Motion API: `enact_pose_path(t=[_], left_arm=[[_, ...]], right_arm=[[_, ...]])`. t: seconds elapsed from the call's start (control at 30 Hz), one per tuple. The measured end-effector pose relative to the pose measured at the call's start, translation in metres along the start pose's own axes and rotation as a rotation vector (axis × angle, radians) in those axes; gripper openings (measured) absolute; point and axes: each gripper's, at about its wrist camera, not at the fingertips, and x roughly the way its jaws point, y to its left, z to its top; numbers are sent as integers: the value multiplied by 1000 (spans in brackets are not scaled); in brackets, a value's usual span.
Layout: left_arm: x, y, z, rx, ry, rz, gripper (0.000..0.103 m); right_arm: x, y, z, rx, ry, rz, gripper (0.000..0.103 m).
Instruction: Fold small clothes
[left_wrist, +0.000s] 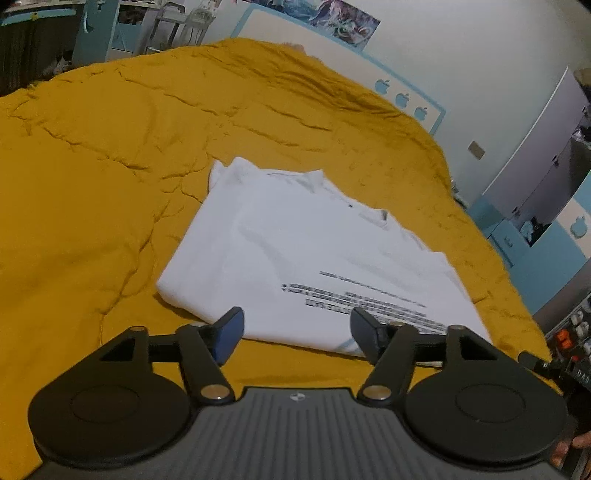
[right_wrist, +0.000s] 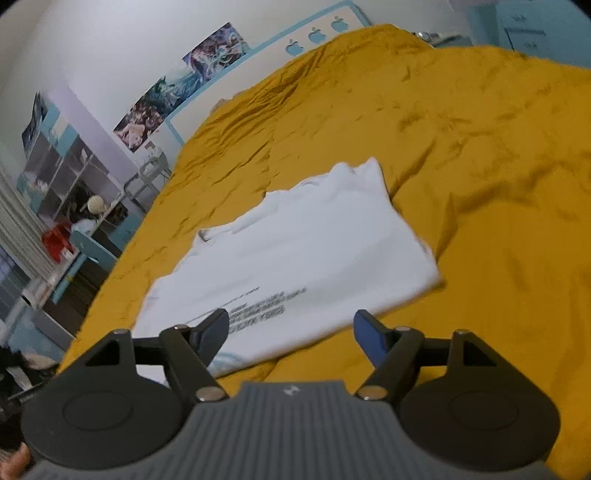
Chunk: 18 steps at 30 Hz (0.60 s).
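Observation:
A white T-shirt (left_wrist: 295, 251) with lines of black print lies folded flat on the mustard-yellow bedspread (left_wrist: 92, 166). My left gripper (left_wrist: 297, 326) hovers over the shirt's near edge, open, with nothing between its fingers. In the right wrist view the same white T-shirt (right_wrist: 295, 254) lies ahead on the bedspread (right_wrist: 498, 166). My right gripper (right_wrist: 291, 328) stands open above the shirt's near edge, and its jaws hold nothing. Both views are slightly blurred.
The bed meets a white wall with posters (left_wrist: 343, 22) and a blue-trimmed headboard panel (left_wrist: 406, 99). Blue and white cabinets (left_wrist: 535, 192) stand to the right of the bed. Shelves and a cluttered desk (right_wrist: 74, 221) stand off the bed's left side.

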Motion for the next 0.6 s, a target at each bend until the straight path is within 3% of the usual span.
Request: enact_pose_path(t=[0.1, 0.2, 0.33, 0.6], left_arm=[[-3, 3, -7, -56, -2, -41, 83], [3, 20, -16, -201, 10, -120, 84], [19, 48, -27, -411, 20, -114, 84], [51, 74, -22, -520, -14, -111, 80]], right_arm=[[-8, -2, -10, 54, 7, 19, 81], [-8, -9, -12, 118, 22, 1, 82], [-1, -24, -11, 242, 23, -60, 82], [16, -39, -12, 371, -17, -50, 82]])
